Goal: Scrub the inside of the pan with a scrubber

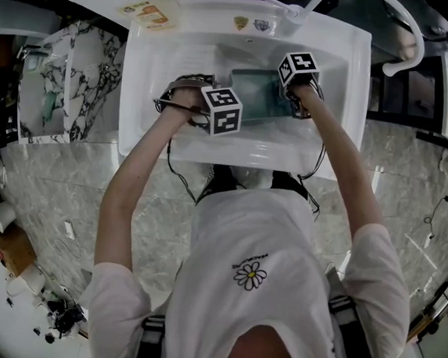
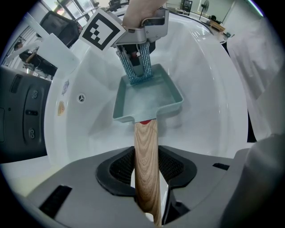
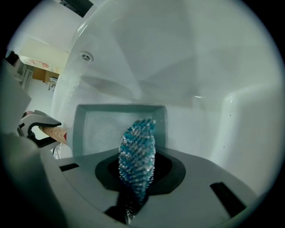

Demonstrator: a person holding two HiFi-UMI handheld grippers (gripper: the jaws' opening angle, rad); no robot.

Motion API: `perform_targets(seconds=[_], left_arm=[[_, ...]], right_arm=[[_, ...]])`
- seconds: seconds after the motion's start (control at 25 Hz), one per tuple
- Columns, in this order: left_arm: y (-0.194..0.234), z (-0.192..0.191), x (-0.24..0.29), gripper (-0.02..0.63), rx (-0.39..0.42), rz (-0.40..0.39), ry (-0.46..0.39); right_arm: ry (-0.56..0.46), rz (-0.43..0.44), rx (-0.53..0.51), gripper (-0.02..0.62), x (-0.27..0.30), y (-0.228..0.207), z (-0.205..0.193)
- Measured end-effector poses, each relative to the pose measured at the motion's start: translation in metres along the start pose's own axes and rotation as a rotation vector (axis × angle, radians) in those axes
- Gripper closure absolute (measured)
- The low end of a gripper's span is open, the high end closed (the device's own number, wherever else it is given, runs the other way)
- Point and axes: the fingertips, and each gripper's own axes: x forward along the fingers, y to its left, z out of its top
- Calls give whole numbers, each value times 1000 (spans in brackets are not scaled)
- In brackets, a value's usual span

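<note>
My left gripper [image 2: 147, 169] points steeply down into the sink [image 2: 213, 89], a glossy white basin with rounded walls. Its black ribbed fingers [image 2: 121, 168] are partly closed and clamp on the handle [image 2: 146, 151], a round bar of pale wood with a clear grain. The handle runs straight up between them to the pan [image 2: 149, 100]. That pan is a shallow rectangular tray in a matt grey-green, with low raised walls and softly rounded corners. It sits low in the middle of the basin, with a small red piece where the wood meets it.

My right gripper [image 3: 138, 171] has its fingers closed on the scrubber [image 3: 137, 149], a knobbly blue and silver mesh pad squeezed into a tall narrow leaf shape. From the left gripper view, the pad's lower end reaches inside the pan at the end farthest from the handle and looks to rest against the floor there.
</note>
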Motion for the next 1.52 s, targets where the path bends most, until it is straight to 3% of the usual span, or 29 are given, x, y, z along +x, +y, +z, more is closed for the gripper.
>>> perform_targets(seconds=[0.28, 0.44, 1.12, 1.52], left_arm=[[0, 1, -1, 449, -8, 0, -9], [-1, 0, -1, 449, -6, -1, -9], [0, 1, -2, 449, -8, 3, -19], [-1, 0, -1, 449, -15, 7, -25]], right_arm=[[-8, 79, 79, 538, 4, 19, 2], [-21, 167, 123, 538, 2, 38, 5], [-55, 423, 79, 538, -7, 136, 7], [-58, 421, 55, 538, -11, 139, 6]])
